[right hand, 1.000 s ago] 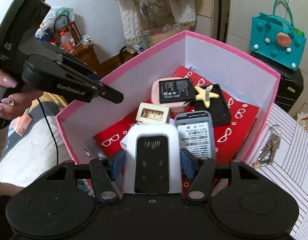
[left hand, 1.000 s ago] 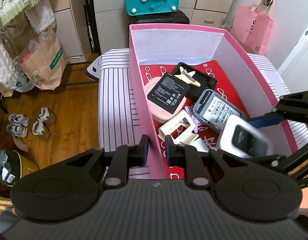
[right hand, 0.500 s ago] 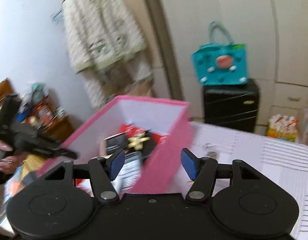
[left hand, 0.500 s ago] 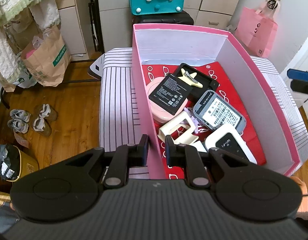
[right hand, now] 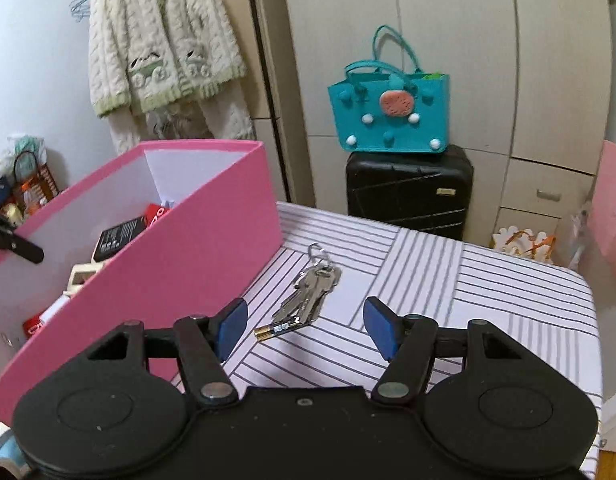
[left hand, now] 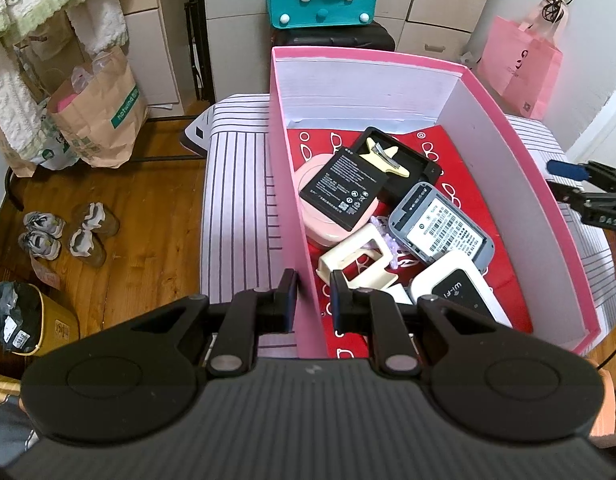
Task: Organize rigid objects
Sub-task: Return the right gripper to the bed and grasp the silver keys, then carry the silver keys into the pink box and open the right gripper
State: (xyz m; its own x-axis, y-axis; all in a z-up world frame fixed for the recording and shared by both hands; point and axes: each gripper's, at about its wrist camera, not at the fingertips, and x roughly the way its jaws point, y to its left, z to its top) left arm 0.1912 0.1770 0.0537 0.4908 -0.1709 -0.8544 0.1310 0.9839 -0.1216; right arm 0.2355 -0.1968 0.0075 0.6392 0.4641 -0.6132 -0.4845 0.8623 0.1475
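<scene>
In the pink box (left hand: 372, 60) a "Wi-Fi" router (left hand: 460, 296); left gripper (left hand: 314, 300) clamps its wall; right gripper (right hand: 303, 326) gapes empty.

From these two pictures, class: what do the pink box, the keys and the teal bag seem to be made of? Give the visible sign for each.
Pink box: probably matte cardboard; thin, flat, stiff walls, white inside.
Keys: metal; silvery with bright glints, on a wire ring.
Teal bag: looks like felt; dull, soft-edged, with stuck-on pompoms, though fabric type is uncertain.
</scene>
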